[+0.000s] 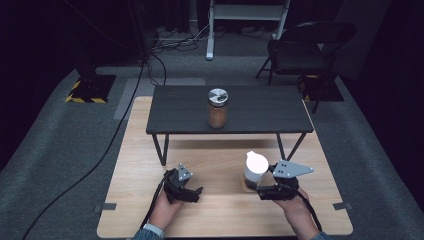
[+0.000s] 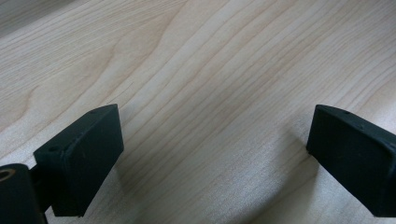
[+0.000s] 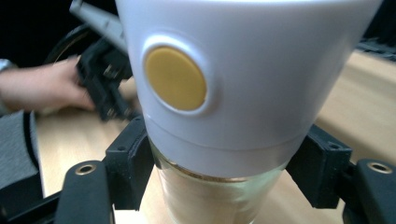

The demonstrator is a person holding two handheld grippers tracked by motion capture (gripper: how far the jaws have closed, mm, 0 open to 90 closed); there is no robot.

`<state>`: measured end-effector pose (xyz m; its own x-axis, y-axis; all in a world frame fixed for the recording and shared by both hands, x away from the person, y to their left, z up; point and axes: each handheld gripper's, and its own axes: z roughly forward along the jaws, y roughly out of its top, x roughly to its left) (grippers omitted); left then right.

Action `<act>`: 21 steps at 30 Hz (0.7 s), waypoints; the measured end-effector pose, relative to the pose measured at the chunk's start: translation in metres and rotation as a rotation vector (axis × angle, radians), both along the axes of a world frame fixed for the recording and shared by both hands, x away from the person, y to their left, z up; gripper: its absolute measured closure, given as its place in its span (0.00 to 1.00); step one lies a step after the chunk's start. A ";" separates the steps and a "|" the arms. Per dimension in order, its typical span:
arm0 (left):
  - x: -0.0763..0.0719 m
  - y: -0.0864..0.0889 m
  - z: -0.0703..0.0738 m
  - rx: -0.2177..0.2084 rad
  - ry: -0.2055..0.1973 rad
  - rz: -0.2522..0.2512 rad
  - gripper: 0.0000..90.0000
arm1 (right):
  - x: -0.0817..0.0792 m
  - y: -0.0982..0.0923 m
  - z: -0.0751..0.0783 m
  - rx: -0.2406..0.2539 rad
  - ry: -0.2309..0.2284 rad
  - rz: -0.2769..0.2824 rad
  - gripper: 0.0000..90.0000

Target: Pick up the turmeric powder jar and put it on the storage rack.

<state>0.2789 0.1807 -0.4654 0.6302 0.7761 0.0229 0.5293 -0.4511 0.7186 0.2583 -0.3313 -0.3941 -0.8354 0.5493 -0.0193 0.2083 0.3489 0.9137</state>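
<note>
Brown jar (image 1: pixel 217 108), silver lid, upright on dark bench (image 1: pixel 260 115); folding chair (image 1: pixel 300 50) behind.

Upright glass jar (image 1: pixel 253 173) with white yellow-buttoned top, above wooden table (image 1: pixel 220 220).

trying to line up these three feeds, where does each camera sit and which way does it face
High view: fixed above the person's side, looking forward and down on the wooden table; both forearms, left gripper and right gripper enter from below.
Left gripper view: rides the left gripper, looks down at bare wood between its open black jaws.
Right gripper view: rides the right gripper, looks level across the table; its jaws clamp the white-capped glass jar, and the other hand shows behind.
Shared: high and right gripper views both show that jar and the left gripper.
</note>
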 end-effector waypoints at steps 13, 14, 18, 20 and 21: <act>0.000 -0.002 0.000 -0.003 0.002 0.016 0.04 | 0.031 -0.006 0.083 0.047 -0.020 -0.094 0.34; 0.000 -0.003 0.000 -0.002 0.002 0.016 0.04 | 0.034 -0.005 0.089 0.051 -0.021 -0.099 0.34; -0.001 -0.003 0.000 -0.003 0.002 0.017 0.04 | 0.043 0.002 0.107 0.056 -0.043 -0.116 0.34; -0.001 -0.003 0.000 -0.004 0.003 0.019 0.04 | 0.050 0.006 0.116 0.060 -0.050 -0.123 0.34; -0.001 -0.003 0.000 -0.003 0.002 0.018 0.04 | 0.052 0.009 0.119 0.059 -0.056 -0.129 0.34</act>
<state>0.2783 0.1778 -0.4656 0.6162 0.7874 0.0192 0.5391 -0.4394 0.7185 0.3105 -0.3224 -0.2748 -0.7561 0.6538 -0.0282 0.1966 0.2681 0.9431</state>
